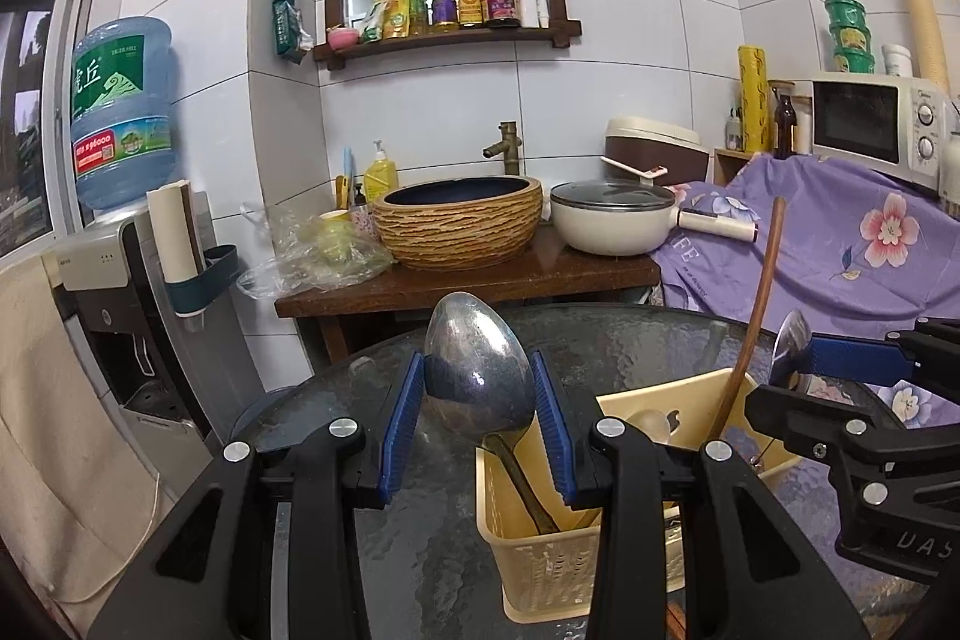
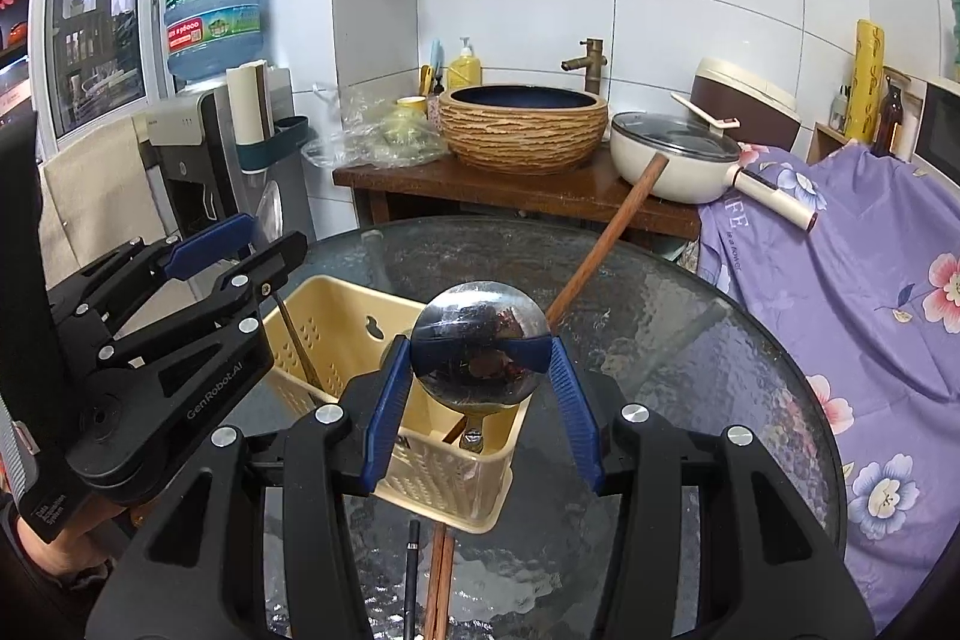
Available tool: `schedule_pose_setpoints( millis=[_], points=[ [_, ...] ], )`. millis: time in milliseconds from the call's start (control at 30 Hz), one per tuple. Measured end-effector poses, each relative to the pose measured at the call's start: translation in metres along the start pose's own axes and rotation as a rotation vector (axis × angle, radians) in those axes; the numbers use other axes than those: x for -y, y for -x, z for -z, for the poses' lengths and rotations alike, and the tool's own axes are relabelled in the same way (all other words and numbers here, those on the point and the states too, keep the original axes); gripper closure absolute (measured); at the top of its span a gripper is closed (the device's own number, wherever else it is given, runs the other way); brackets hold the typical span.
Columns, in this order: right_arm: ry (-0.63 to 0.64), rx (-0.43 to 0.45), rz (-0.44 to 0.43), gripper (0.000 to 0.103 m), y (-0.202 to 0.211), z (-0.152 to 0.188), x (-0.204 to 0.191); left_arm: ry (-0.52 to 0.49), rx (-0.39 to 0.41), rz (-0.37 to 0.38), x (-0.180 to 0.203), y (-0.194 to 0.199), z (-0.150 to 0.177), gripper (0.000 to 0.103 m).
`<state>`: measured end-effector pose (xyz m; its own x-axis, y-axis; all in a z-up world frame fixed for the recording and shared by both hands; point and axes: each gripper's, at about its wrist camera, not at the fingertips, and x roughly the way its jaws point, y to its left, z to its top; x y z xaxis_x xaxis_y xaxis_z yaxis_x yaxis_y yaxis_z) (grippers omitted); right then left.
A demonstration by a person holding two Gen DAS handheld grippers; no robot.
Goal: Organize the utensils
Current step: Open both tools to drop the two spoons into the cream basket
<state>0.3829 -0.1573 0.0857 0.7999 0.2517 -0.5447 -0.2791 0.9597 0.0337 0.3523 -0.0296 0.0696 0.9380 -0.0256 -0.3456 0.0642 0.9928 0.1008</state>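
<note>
Currently we have both grippers over the yellow utensil basket (image 2: 372,340) on the glass table (image 2: 690,340). Left gripper (image 1: 477,403): jaws closed on the bowl of an oval metal spoon (image 1: 480,376), handle angling down into the basket's near compartment. Right gripper (image 2: 480,376): jaws pinching the round bowl of a steel ladle (image 2: 480,340), its stem dropping inside the basket's front corner. A wooden-handled utensil (image 2: 606,238) already leans in the basket, handle sticking up and out to the right. Still on the table, just in front of the basket: a pair of wooden chopsticks (image 2: 441,580) and a thin dark stick (image 2: 411,568) beside them; we can't tell what that one is. Judgement: past halfway. One item stowed, two seated but not released, loose pieces left to collect.
</note>
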Motion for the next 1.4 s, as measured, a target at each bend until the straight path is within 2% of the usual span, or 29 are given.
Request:
schedule_pose_setpoints(
  millis=[367,400,500,667,867,933,1033,1133,1400],
  points=[
    [0.008,0.014,0.002,0.054,0.002,0.003,-0.002,-0.004,-0.004,0.018,0.001,0.004,-0.001,0.064],
    [0.005,0.015,0.003,0.053,0.002,0.003,-0.002,-0.011,0.000,0.016,0.001,0.006,-0.001,0.062],
    [-0.005,0.029,0.000,0.040,0.005,0.003,0.000,-0.010,0.016,0.014,0.000,0.012,-0.002,0.054],
    [-0.024,0.053,-0.003,0.039,0.015,0.003,0.005,0.021,0.045,0.011,-0.008,0.024,-0.005,0.050],
    [-0.025,0.092,0.002,0.031,0.034,0.009,0.005,0.073,0.060,0.015,-0.017,0.047,-0.002,0.034],
    [-0.025,0.095,0.002,0.031,0.042,0.014,0.003,0.062,0.063,0.002,-0.017,0.058,0.004,0.022],
    [-0.026,0.097,-0.016,0.026,0.054,0.023,0.000,0.059,0.046,-0.011,-0.019,0.069,0.012,0.016],
    [-0.014,0.085,-0.024,0.026,0.064,0.037,-0.005,0.065,0.000,-0.015,-0.024,0.077,0.022,0.011],
    [0.018,0.027,-0.051,0.026,0.075,0.077,-0.018,0.058,-0.132,-0.012,-0.033,0.091,0.066,0.007]
  ],
)
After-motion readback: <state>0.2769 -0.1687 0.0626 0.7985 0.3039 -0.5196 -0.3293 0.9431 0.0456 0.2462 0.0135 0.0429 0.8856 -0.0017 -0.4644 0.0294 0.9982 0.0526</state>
